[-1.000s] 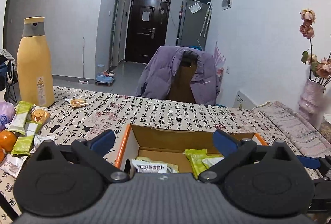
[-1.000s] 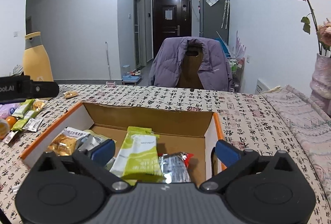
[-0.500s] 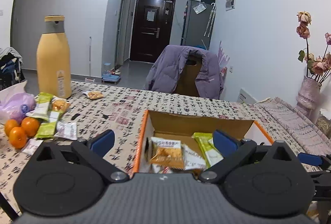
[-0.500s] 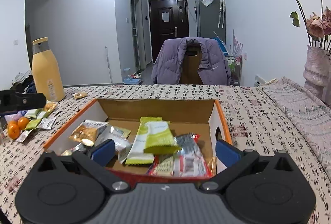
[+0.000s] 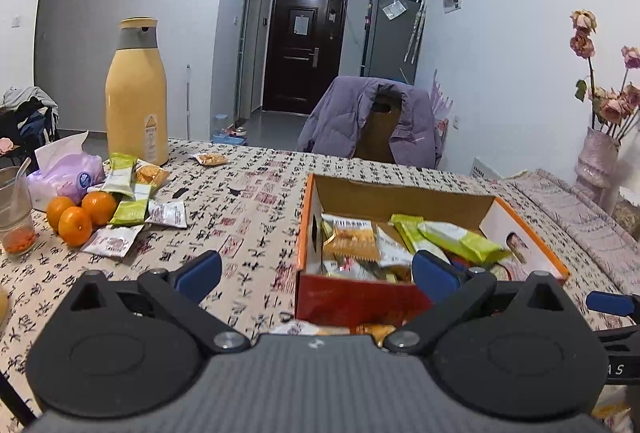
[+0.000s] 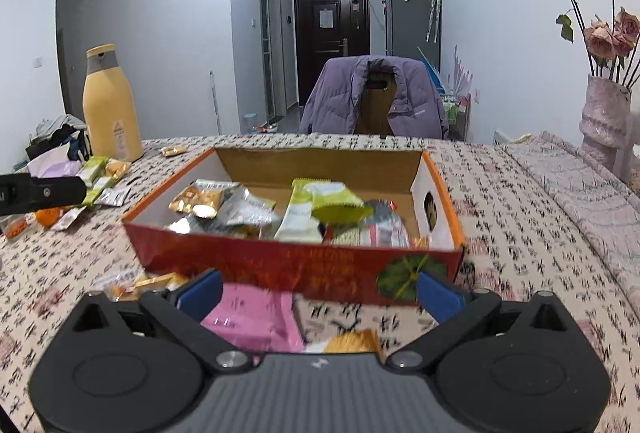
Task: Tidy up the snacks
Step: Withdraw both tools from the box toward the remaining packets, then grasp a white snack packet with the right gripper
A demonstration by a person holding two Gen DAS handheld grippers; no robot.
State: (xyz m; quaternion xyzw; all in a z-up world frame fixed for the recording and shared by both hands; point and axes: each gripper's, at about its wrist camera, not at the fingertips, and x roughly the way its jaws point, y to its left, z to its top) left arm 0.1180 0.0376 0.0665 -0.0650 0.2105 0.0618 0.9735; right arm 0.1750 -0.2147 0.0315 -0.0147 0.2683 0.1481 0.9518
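An open orange-and-red cardboard box [image 5: 360, 301] [image 6: 296, 269] holds several snack packets, among them green ones [image 6: 328, 203] and a golden one [image 5: 350, 243]. My left gripper [image 5: 316, 273] is open and empty, just in front of the box's near left corner. My right gripper [image 6: 318, 291] is open and empty, in front of the box's near wall, above a pink packet [image 6: 256, 317] and orange packets [image 6: 354, 341] on the table. More loose packets [image 5: 132, 197] lie at the table's left.
A tall yellow bottle [image 5: 136, 93], a purple tissue pack [image 5: 66, 177], three oranges [image 5: 78, 213] and a glass [image 5: 14, 213] stand at the left. A vase of dried roses [image 6: 604, 113] stands at the right. A chair with a purple jacket [image 6: 376, 97] is behind the table.
Both grippers have pulled back and risen from over the box; its near wall and the packets in front of it have come into view. Both stay open.
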